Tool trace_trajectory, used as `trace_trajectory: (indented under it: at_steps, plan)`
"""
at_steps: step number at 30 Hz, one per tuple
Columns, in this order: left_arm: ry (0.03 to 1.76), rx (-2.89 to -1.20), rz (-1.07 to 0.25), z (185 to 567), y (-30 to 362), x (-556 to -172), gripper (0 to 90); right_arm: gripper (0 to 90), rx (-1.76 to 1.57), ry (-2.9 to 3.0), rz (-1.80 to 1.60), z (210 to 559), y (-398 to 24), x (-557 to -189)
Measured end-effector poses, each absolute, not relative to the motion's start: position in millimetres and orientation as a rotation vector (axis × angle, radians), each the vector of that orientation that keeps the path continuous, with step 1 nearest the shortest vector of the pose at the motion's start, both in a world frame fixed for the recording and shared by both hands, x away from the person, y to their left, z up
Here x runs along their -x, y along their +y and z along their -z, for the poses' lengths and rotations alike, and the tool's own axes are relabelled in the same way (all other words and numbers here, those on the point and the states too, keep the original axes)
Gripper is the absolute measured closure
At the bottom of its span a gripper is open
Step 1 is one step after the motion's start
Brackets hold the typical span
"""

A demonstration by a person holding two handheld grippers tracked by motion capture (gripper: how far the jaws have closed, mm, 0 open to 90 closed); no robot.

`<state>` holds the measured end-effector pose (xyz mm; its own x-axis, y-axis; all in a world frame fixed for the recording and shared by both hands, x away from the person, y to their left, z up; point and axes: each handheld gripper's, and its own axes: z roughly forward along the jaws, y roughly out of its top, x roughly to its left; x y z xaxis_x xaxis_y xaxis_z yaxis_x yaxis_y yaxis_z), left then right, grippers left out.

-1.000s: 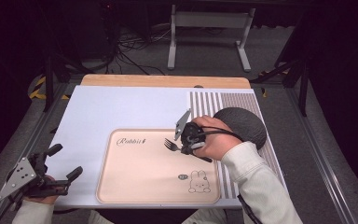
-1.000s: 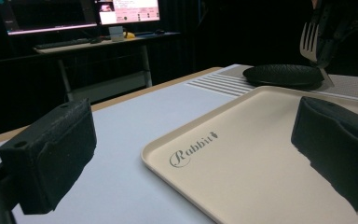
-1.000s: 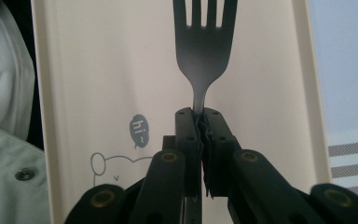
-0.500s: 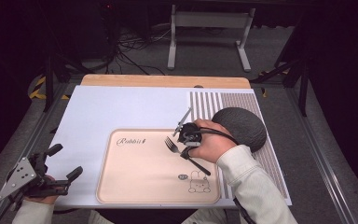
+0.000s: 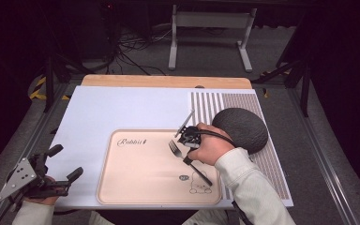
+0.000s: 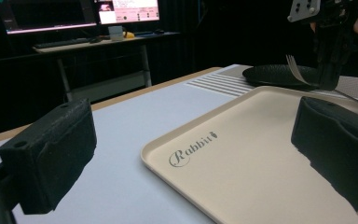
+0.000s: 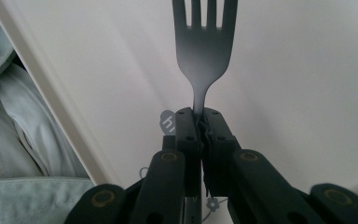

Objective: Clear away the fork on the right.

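Observation:
A dark metal fork [image 5: 174, 149] hangs just over the beige tray [image 5: 136, 187], tines toward the far left and handle running to the near right. My right gripper [image 5: 187, 160] is shut on the fork's neck. In the right gripper view the jaws [image 7: 200, 121] pinch the neck just below the fork's head [image 7: 204, 46], with the tray beneath. My left gripper [image 5: 65, 161] rests at the table's near left corner, open and empty. Its view looks between its pads [image 6: 51, 154] across the tray [image 6: 242, 158] to the fork [image 6: 294, 69] and the right gripper [image 6: 328, 60].
The tray, printed "Rabbit" with a small cartoon, lies on a white board [image 5: 112, 112]. A dark round mat [image 5: 240, 129] sits on a striped placemat [image 5: 215, 105] right of the tray. Metal frame rails run along both table sides.
My right hand has shifted slightly left and turned, so the fork's handle now shows below the hand. The left gripper has stayed where it was.

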<state>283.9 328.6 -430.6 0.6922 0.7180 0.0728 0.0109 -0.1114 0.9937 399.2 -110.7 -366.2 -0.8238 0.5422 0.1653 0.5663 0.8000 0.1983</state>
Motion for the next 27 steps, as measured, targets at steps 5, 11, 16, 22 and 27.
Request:
trace_trajectory:
  at_steps: [5,11,16,22,27]
  plan:
    - [0.612,-1.583,-0.667,430.8,328.2,-284.0,0.7,86.8,0.927,-2.856,0.352,371.8,-112.4,-401.0]
    - [0.612,-1.586,-0.665,430.7,328.4,-283.9,0.7,86.7,0.956,-2.851,0.366,377.9,-114.5,-404.5]
    - [0.612,-1.588,-0.663,430.8,328.5,-284.1,0.7,86.6,0.974,-2.841,0.365,387.8,-117.0,-408.6]
    - [0.611,-1.588,-0.663,430.8,328.4,-284.1,0.7,86.6,1.014,-2.815,0.371,398.3,-116.0,-412.2]
    - [0.611,-1.587,-0.662,430.8,328.5,-284.1,0.7,86.6,1.048,-2.81,0.366,404.1,-115.8,-414.8]
